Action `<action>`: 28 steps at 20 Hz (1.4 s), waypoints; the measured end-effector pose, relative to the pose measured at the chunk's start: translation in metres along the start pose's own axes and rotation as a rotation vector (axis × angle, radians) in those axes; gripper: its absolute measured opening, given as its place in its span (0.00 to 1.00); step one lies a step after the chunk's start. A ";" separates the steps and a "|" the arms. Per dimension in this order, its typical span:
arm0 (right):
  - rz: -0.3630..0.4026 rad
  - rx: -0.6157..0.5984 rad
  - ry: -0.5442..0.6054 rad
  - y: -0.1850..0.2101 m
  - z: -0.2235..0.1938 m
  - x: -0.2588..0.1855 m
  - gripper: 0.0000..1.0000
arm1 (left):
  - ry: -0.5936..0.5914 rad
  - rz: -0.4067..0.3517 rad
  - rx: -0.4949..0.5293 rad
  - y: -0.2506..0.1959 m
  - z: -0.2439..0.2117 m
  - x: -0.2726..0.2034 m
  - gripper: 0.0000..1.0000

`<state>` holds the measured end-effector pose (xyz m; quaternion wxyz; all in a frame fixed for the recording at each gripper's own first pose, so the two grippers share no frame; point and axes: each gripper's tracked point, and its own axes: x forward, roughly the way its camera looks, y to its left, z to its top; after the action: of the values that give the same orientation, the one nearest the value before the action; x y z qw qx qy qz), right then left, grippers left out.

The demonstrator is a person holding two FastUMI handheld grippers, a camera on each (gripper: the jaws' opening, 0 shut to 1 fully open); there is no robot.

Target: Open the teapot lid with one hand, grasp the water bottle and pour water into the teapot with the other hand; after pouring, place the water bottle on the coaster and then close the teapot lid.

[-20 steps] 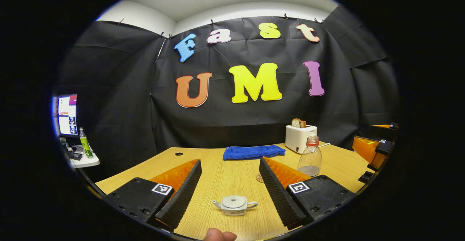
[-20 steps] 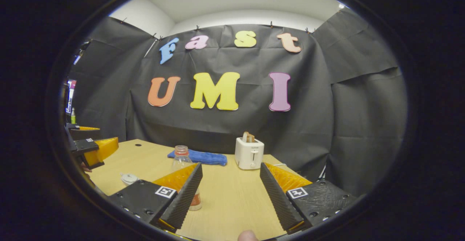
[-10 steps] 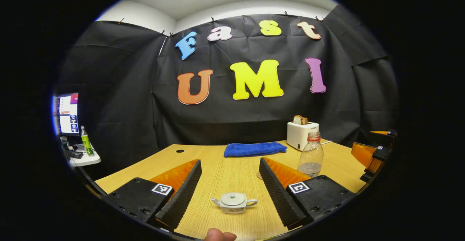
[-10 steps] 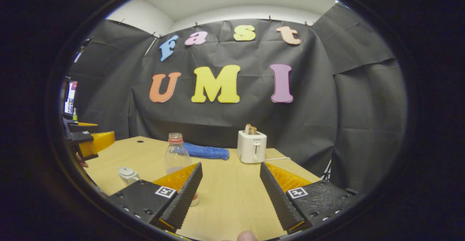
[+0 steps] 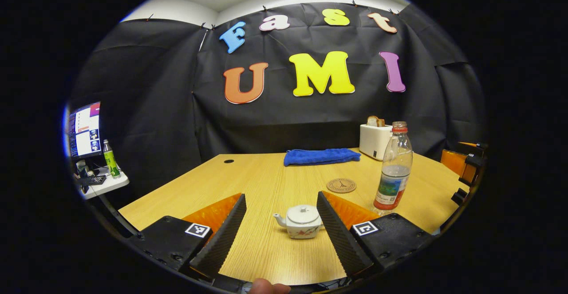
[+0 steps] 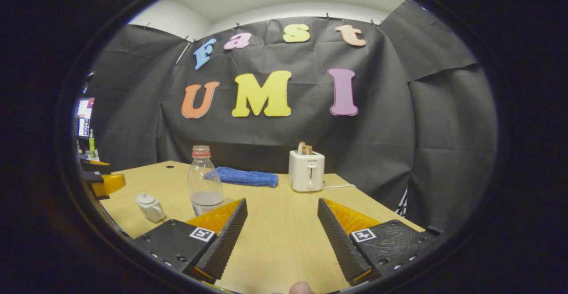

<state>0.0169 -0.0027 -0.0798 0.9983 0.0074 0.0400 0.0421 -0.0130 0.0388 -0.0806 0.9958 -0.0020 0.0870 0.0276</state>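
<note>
Left gripper view: teapot (image 5: 302, 221) sits lid-on on the table (image 5: 266, 183), framed between the wide-open jaws of our left gripper (image 5: 280, 232), water bottle (image 5: 393, 170) upright to its right, coaster (image 5: 341, 185) beyond. Right gripper (image 6: 281, 236) gapes open too, holding nothing, bottle left of its fingers. We judge the lid comes first: descend centred on the knob, pinch lightly, lift straight up

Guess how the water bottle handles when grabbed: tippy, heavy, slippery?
Probably light: the water bottle looks clear and holds only a shallow layer of water near its base. Likely tippy if bumped high, since it stands tall and narrow on the table. Its smooth thin wall may flex or slip, so gripping over the label band looks safer.
</note>
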 end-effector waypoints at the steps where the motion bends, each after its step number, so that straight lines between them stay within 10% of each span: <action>1: 0.001 0.002 0.006 -0.001 -0.004 0.002 0.97 | 0.016 -0.003 0.009 0.001 -0.006 0.002 1.00; 14: -0.002 0.004 0.053 -0.005 -0.024 0.008 0.97 | 0.150 -0.154 0.025 -0.027 -0.035 0.047 0.83; 25: 0.023 -0.003 0.059 0.007 -0.025 0.008 0.95 | 0.145 -0.126 0.041 -0.037 -0.035 0.063 0.08; 28: 0.077 -0.004 0.057 0.024 -0.023 0.006 0.95 | 0.128 -0.143 -0.007 -0.037 -0.026 0.061 0.04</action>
<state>0.0188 0.0217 -0.1023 0.9944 0.0058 0.0682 0.0809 0.0442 0.0052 -0.1171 0.9876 -0.0137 0.1503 -0.0437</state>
